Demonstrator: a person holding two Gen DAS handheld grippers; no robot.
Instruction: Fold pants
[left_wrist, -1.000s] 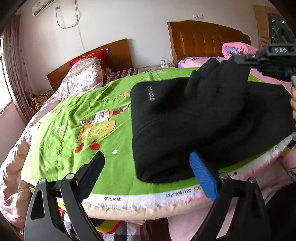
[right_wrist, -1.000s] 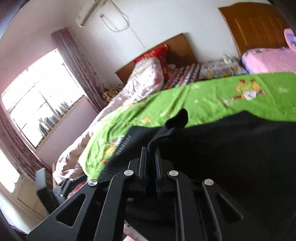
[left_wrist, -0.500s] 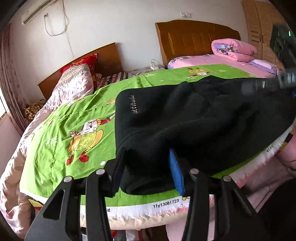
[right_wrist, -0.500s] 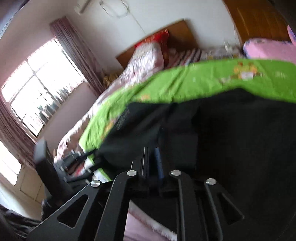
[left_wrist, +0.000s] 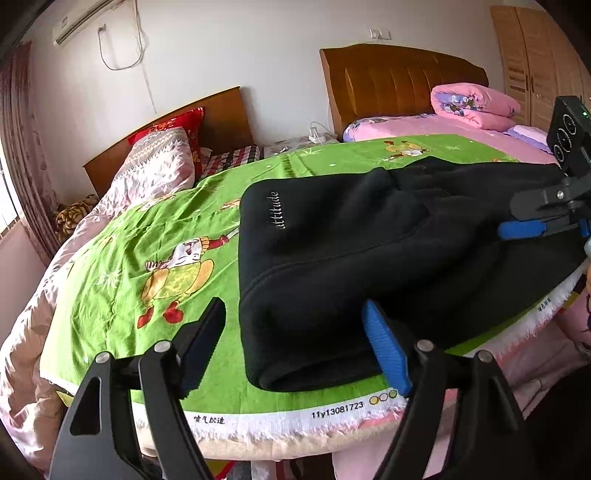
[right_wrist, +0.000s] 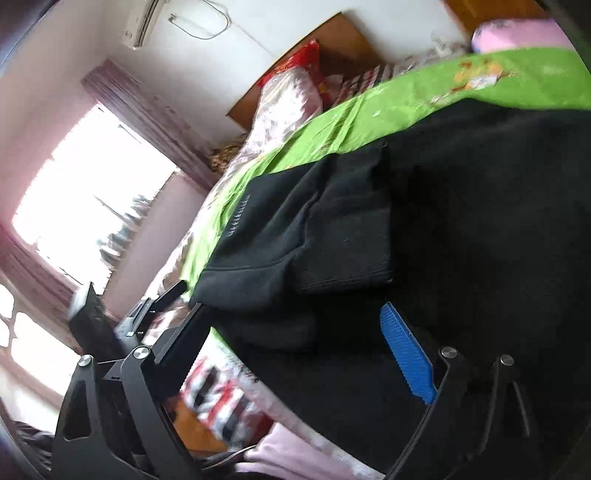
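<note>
Folded black fleece pants (left_wrist: 369, 258) lie on a green printed sheet (left_wrist: 122, 266).

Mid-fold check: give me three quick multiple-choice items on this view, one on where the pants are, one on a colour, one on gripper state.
1. The black pants lie on:
A. the green sheet
B. the pink bed
C. the floor

2. The lettering on the pants is:
A. red
B. pale grey
C. blue

3. The left gripper is:
A. shut on the pants
B. shut on the sheet
C. open

Answers:
1. A, green cloth shows all around the folded pants.
2. B, the word reads pale against black.
3. C, its fingers stand wide apart at the near fold.
</note>
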